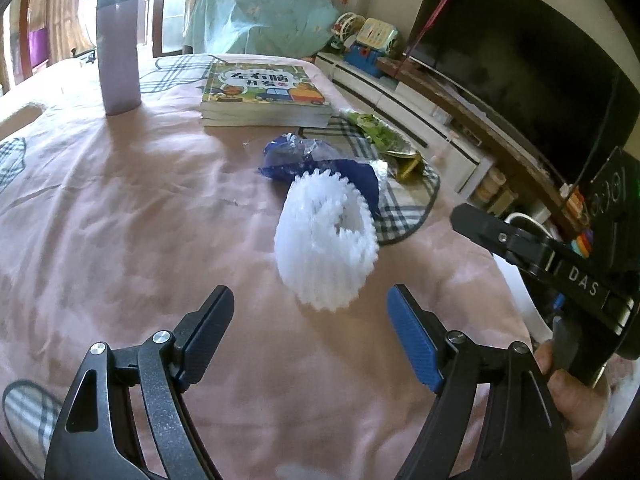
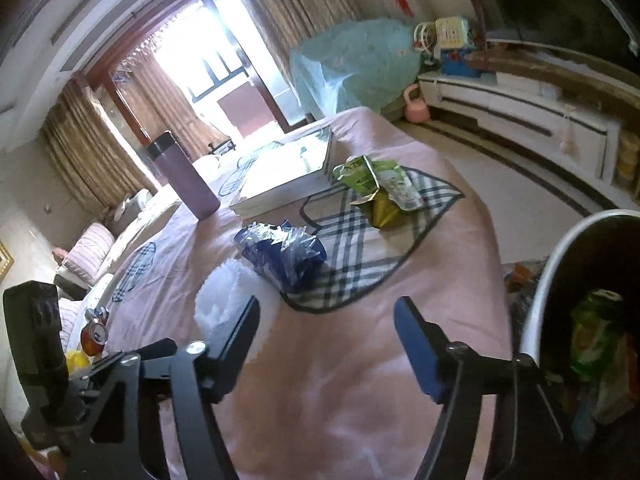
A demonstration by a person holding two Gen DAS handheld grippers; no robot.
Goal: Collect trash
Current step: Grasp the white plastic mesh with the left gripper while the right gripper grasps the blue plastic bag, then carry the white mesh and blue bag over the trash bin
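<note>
A white ribbed foam fruit net (image 1: 326, 240) is lying on the pink cloth-covered desk (image 1: 140, 208), just ahead of the left gripper (image 1: 310, 322), its fingers standing apart and empty. A crumpled blue plastic wrapper (image 2: 282, 256) is lying behind it, then a green snack packet (image 2: 378, 188). The right gripper (image 2: 326, 338) is hovering with fingers apart beside the white-rimmed trash bin (image 2: 536, 320).

Left gripper (image 1: 310, 320): jaws spread wide, empty, angled down. Right gripper (image 2: 326, 332): jaws likewise apart, empty, held level beside it.
</note>
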